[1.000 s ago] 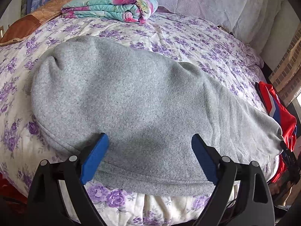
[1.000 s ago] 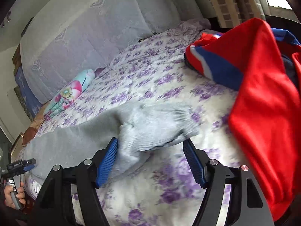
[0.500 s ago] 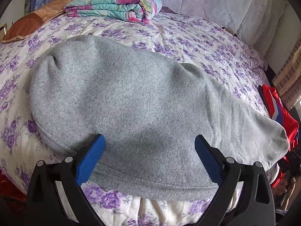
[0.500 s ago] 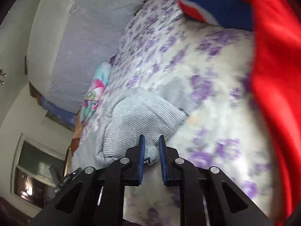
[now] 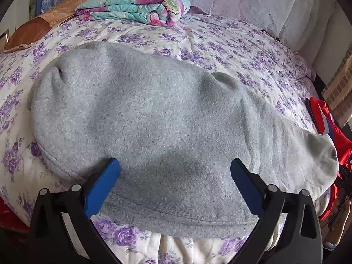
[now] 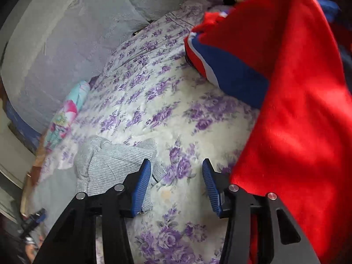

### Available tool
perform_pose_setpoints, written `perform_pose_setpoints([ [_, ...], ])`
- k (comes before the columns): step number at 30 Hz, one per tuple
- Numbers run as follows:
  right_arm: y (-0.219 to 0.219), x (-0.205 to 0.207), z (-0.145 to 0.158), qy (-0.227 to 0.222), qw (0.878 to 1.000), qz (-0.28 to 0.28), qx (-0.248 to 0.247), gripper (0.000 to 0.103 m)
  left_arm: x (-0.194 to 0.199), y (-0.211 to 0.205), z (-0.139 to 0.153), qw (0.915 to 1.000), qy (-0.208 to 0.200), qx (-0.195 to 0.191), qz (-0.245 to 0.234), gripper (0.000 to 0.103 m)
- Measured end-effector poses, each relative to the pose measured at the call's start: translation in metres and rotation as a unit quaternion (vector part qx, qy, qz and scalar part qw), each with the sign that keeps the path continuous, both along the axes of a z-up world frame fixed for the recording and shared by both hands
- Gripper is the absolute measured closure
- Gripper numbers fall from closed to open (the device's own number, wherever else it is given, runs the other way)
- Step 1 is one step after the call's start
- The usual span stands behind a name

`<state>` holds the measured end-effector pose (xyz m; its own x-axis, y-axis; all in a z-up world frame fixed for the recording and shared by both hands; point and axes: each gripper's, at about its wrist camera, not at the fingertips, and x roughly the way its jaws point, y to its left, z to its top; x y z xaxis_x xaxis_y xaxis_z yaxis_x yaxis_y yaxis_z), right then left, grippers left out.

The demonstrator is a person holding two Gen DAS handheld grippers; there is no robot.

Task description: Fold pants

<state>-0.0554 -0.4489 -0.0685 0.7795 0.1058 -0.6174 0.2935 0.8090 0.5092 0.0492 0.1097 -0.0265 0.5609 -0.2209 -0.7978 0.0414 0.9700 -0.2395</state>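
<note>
Grey fleece pants (image 5: pixel 154 127) lie folded lengthwise across the purple-flowered bed, waist end to the left, ribbed cuff end (image 5: pixel 323 156) to the right. My left gripper (image 5: pixel 173 173) is open and empty, its blue fingers spread over the pants' near edge. In the right wrist view the ribbed cuff (image 6: pixel 116 162) lies on the bedspread. My right gripper (image 6: pixel 176 176) is open and empty, its left finger over the cuff's right edge and its right finger over bare bedspread.
A red and blue garment (image 6: pixel 286 88) lies heaped on the bed right of the cuff, also in the left wrist view (image 5: pixel 325 121). A folded turquoise floral quilt (image 5: pixel 136 11) and a brown pillow (image 5: pixel 37 30) sit at the far side. A pale padded headboard (image 6: pixel 66 44) stands behind.
My right gripper was shut on the cuff half a second ago and has opened, letting it go. The cuff now rests on the bed. The left gripper has barely moved.
</note>
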Motion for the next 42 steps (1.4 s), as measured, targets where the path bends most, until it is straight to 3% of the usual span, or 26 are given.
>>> perform_pose_setpoints([
  [2,-0.006,0.004,-0.014,-0.001,0.998,0.035,0.050,0.061,0.000,0.002,-0.001,1.0000,0.003,0.001,0.000,0.005],
  [4,0.007,0.012,-0.015,0.013,0.996,0.081,0.036,0.061,-0.002,0.004,0.000,1.0000,0.003,-0.007,0.002,0.005],
  [8,0.026,0.041,-0.019,0.037,0.989,0.129,0.067,0.070,-0.005,0.005,0.001,0.9999,0.000,-0.007,0.008,0.005],
  [11,0.029,0.069,-0.028,0.022,0.974,0.169,0.148,0.073,-0.005,0.003,0.001,0.9999,0.000,-0.002,0.012,0.005],
  [13,0.029,0.077,-0.034,0.009,0.968,0.175,0.181,0.080,-0.006,0.004,0.002,0.9999,0.002,-0.006,0.013,0.005],
  [14,0.029,0.078,-0.034,0.000,0.967,0.173,0.187,0.090,-0.006,0.005,0.002,0.9999,0.002,-0.010,0.013,0.005],
  [19,0.026,0.042,0.001,-0.071,0.978,0.138,0.139,0.094,-0.006,0.006,0.002,0.9998,0.001,-0.015,0.009,0.005],
  [20,0.026,0.030,0.013,-0.087,0.980,0.130,0.121,0.103,-0.006,0.006,0.002,0.9999,0.001,-0.013,0.008,0.005],
  [21,0.026,0.015,0.027,-0.103,0.983,0.119,0.100,0.103,-0.006,0.005,0.002,0.9999,0.001,-0.012,0.008,0.005],
  [25,0.021,-0.040,0.068,-0.117,0.991,0.055,0.020,0.103,-0.006,0.006,0.002,0.9999,0.000,-0.012,0.008,0.005],
  [28,0.016,-0.045,0.060,-0.070,0.997,0.040,-0.001,0.099,-0.007,0.005,0.001,1.0000,-0.003,-0.007,0.006,0.005],
  [31,0.007,-0.030,0.027,-0.045,0.995,0.061,0.064,0.095,-0.007,0.005,0.001,1.0000,-0.002,-0.004,0.006,0.005],
  [32,0.009,-0.025,0.013,-0.032,0.991,0.079,0.102,0.084,-0.007,0.005,0.001,1.0000,-0.002,-0.005,0.006,0.005],
  [33,0.012,-0.021,0.003,-0.018,0.986,0.093,0.137,0.057,-0.008,0.005,0.002,1.0000,-0.001,-0.007,0.006,0.005],
  [35,0.021,-0.024,-0.009,-0.022,0.975,0.114,0.188,0.016,-0.008,0.006,0.002,0.9999,-0.002,-0.011,0.004,0.005],
  [38,0.033,-0.027,-0.015,-0.051,0.956,0.149,0.246,0.016,-0.010,0.007,0.002,0.9999,-0.003,-0.015,0.003,0.005],
  [40,0.032,-0.021,-0.012,-0.060,0.960,0.128,0.242,0.016,-0.010,0.006,0.002,0.9999,-0.002,-0.009,0.005,0.005],
  [41,0.031,-0.015,-0.011,-0.062,0.963,0.120,0.234,0.023,-0.010,0.005,0.002,1.0000,-0.001,-0.006,0.006,0.005],
  [42,0.032,-0.006,-0.009,-0.060,0.967,0.115,0.220,0.052,-0.010,0.004,0.002,1.0000,0.000,-0.005,0.007,0.005],
])
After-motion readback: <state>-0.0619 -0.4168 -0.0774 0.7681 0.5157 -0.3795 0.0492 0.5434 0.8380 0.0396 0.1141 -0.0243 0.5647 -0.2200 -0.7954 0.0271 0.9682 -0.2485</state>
